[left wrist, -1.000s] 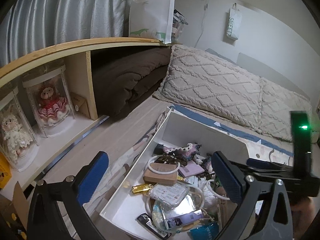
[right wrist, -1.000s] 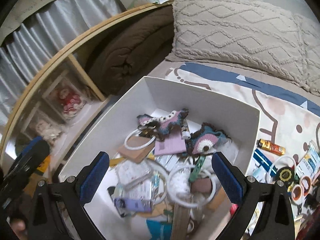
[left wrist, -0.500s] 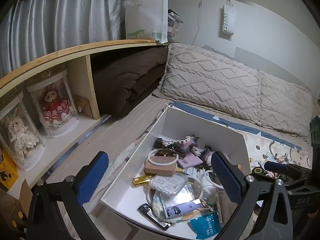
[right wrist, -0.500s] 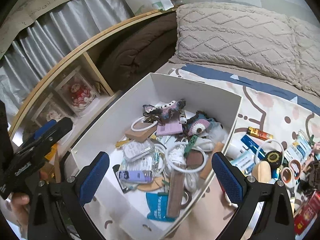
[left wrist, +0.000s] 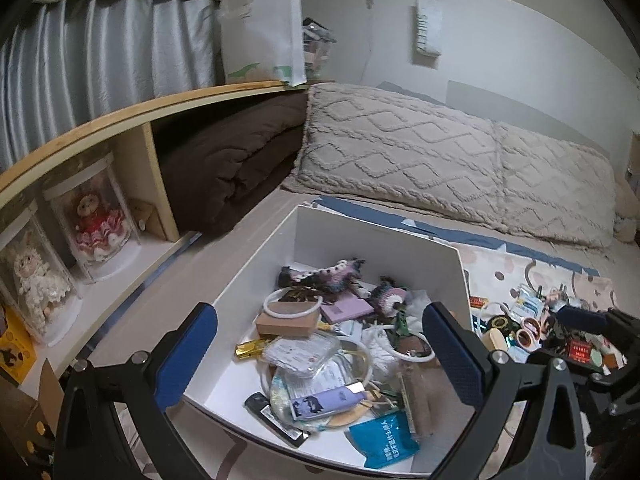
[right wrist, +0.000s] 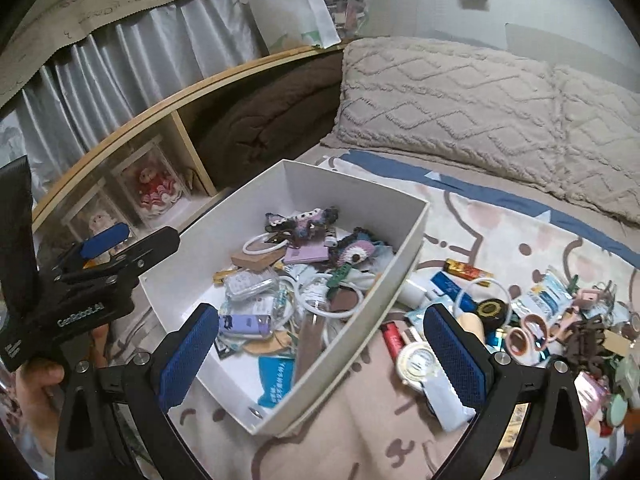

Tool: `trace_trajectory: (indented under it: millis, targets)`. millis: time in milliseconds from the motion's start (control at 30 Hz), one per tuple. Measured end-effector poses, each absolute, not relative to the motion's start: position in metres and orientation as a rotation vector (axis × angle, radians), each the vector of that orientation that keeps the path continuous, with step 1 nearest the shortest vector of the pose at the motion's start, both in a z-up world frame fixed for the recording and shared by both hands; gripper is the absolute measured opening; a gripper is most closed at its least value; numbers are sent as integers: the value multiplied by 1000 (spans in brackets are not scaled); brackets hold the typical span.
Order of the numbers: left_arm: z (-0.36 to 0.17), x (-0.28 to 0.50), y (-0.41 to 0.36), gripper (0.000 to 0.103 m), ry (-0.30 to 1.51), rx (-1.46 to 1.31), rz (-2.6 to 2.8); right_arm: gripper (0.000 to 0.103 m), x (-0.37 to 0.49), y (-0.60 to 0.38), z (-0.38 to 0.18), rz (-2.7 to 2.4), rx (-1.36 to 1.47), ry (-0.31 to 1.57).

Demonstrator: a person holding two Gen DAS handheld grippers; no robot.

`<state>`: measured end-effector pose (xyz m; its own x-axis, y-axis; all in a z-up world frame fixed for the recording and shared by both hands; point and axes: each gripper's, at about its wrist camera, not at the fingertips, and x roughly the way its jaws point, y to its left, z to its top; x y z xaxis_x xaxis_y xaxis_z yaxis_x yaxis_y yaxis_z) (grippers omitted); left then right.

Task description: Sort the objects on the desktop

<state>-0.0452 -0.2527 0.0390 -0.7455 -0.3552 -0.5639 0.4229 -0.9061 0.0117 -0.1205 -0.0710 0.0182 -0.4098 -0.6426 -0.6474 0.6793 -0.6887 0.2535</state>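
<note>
Both claws are held spread wide, nothing between the blue pads. The left claw is seen over the white box at lower centre of the frame; the right claw is seen above the box's right wall. The box is filled with sorted items: a white ring, a purple card, a teal packet. Unsorted clutter is spread on the patterned bed sheet at lower right, including a round black tin and a red-gold bar.
</note>
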Motion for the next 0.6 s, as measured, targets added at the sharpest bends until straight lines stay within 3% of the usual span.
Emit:
trace_trajectory:
  millis: [600]
  targets:
    - [46,-48,-222,103,103,746,-2626,102,-118,30,15,-2259,886,-43]
